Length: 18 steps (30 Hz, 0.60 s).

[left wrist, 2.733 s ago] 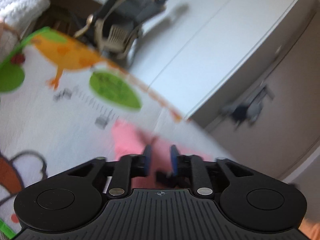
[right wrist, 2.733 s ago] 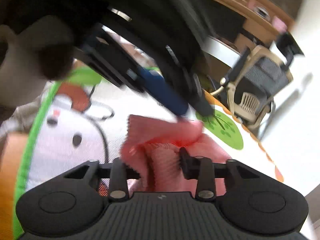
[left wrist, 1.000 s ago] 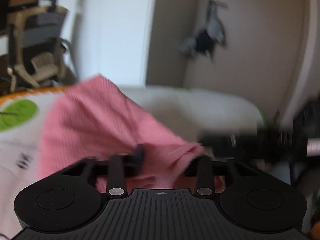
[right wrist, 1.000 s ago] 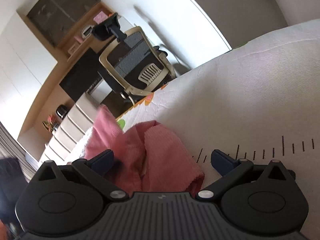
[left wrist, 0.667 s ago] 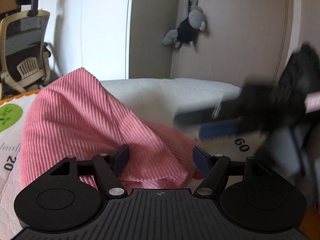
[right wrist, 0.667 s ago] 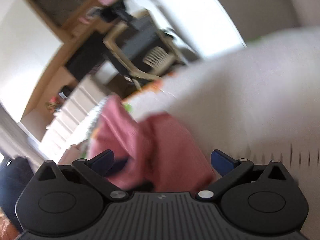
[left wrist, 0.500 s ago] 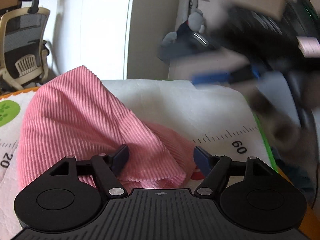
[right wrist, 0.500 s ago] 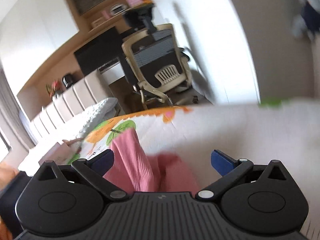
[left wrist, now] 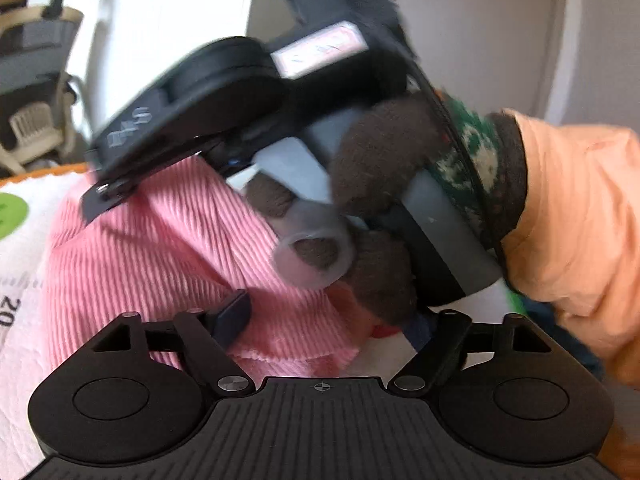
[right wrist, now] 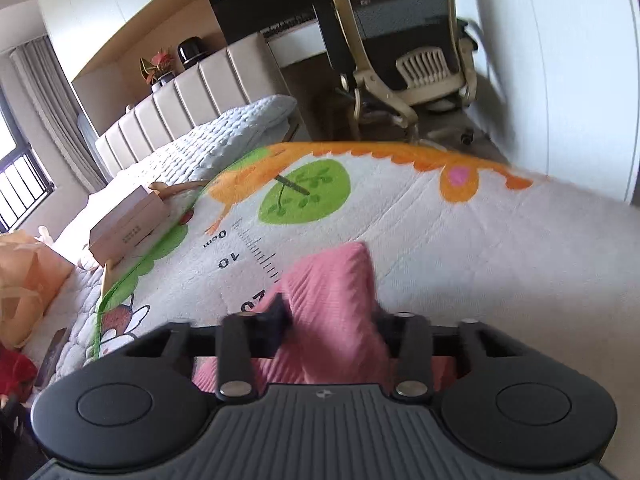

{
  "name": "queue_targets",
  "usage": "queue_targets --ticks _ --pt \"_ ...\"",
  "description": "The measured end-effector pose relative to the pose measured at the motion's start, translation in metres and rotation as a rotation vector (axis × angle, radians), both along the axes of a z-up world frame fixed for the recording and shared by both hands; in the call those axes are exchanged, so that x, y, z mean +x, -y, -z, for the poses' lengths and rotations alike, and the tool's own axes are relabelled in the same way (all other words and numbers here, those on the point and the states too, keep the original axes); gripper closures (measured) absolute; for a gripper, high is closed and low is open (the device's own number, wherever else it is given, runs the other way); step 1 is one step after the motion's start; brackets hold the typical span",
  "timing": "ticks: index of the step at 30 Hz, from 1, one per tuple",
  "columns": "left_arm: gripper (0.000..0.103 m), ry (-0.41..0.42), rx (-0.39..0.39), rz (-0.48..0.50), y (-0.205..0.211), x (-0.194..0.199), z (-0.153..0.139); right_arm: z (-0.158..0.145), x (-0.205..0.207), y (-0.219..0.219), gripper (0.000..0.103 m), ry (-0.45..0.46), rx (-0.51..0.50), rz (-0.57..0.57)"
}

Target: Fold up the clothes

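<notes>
Pink ribbed garment (right wrist: 336, 304) lies bunched on the printed mat (right wrist: 480, 240) (ruler markings beside it), pinched by the right gripper (right wrist: 332, 322); the left gripper (left wrist: 324, 320) gapes wide.

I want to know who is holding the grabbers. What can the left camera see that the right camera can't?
Only the left wrist view shows a gloved hand and orange sleeve holding the right gripper. Only the right wrist view shows the bed and box. Both show the pink garment, printed mat and office chair.
</notes>
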<state>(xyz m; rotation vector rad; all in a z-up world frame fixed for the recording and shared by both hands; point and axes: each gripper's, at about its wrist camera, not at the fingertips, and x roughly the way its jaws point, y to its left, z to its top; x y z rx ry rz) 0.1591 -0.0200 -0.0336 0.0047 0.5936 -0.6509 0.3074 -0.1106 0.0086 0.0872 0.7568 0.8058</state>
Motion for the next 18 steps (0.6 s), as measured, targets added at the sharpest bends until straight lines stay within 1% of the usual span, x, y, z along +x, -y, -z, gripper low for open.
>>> queue_targets --ticks 2,3,5,7,10,12,13,14,16,18 --pt "0.009 -0.003 -0.026 0.037 -0.007 -0.006 -0.012 -0.009 -0.008 0.014 0.076 0.034 -0.014 0.029" --pt "0.009 0.003 -0.035 0.052 -0.01 -0.009 -0.019 -0.013 -0.012 0.022 0.077 0.053 -0.028 0.045" --pt "0.008 0.065 -0.02 0.066 -0.012 -0.018 -0.033 -0.011 -0.012 0.038 0.077 0.076 -0.07 0.089" --pt "0.007 0.108 -0.009 0.057 -0.015 -0.022 -0.044 -0.002 -0.006 0.059 0.076 0.056 -0.08 0.14" --pt "0.006 0.107 0.003 -0.011 -0.022 -0.009 -0.052 0.014 -0.003 0.082 0.076 0.032 -0.061 0.178" --pt "0.006 0.094 0.008 -0.064 -0.027 0.004 -0.057 0.019 -0.004 0.087 0.071 0.04 -0.057 0.186" --pt "0.006 0.085 0.006 -0.092 -0.031 0.014 -0.06 0.02 -0.006 0.089 0.067 0.051 -0.062 0.19" --pt "0.006 0.076 0.002 -0.121 -0.036 0.024 -0.064 0.02 -0.007 0.09 0.064 0.061 -0.068 0.196" --pt "0.006 0.071 -0.024 -0.179 -0.052 0.03 -0.07 0.016 -0.014 0.095 0.064 0.079 -0.069 0.205" --pt "0.006 0.056 -0.061 -0.237 -0.067 0.033 -0.069 0.01 -0.028 0.101 0.066 0.111 -0.06 0.208"
